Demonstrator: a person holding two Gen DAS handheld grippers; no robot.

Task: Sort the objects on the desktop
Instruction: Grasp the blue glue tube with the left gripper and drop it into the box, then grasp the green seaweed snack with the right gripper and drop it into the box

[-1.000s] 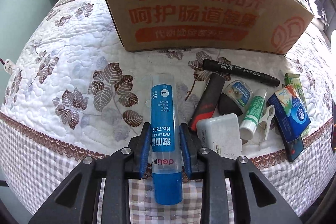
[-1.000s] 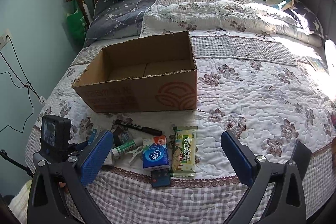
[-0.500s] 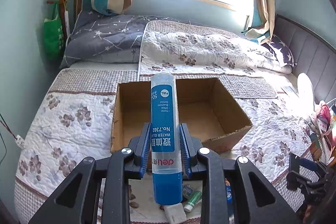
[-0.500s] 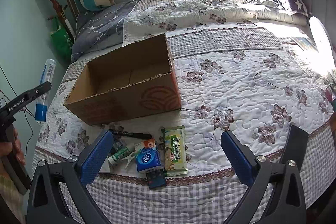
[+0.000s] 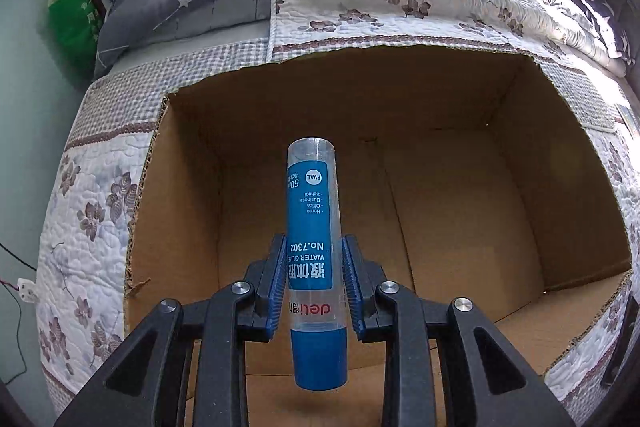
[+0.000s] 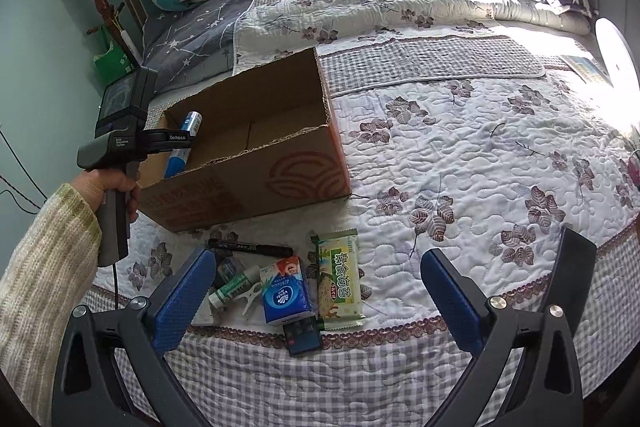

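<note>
Left gripper (image 5: 313,281) pinches a glue tube (image 5: 312,227) over the open cardboard box (image 5: 400,211); release likely comes next. Right gripper (image 6: 316,301), spread wide, hangs above remaining items on the bed (image 6: 460,155).

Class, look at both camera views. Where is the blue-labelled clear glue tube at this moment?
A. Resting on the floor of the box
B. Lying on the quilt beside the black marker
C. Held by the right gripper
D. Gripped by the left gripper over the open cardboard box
D: the left gripper has its jaws shut on the blue-labelled clear glue tube, held above the open brown cardboard box; the right gripper is open and holds nothing.
</note>
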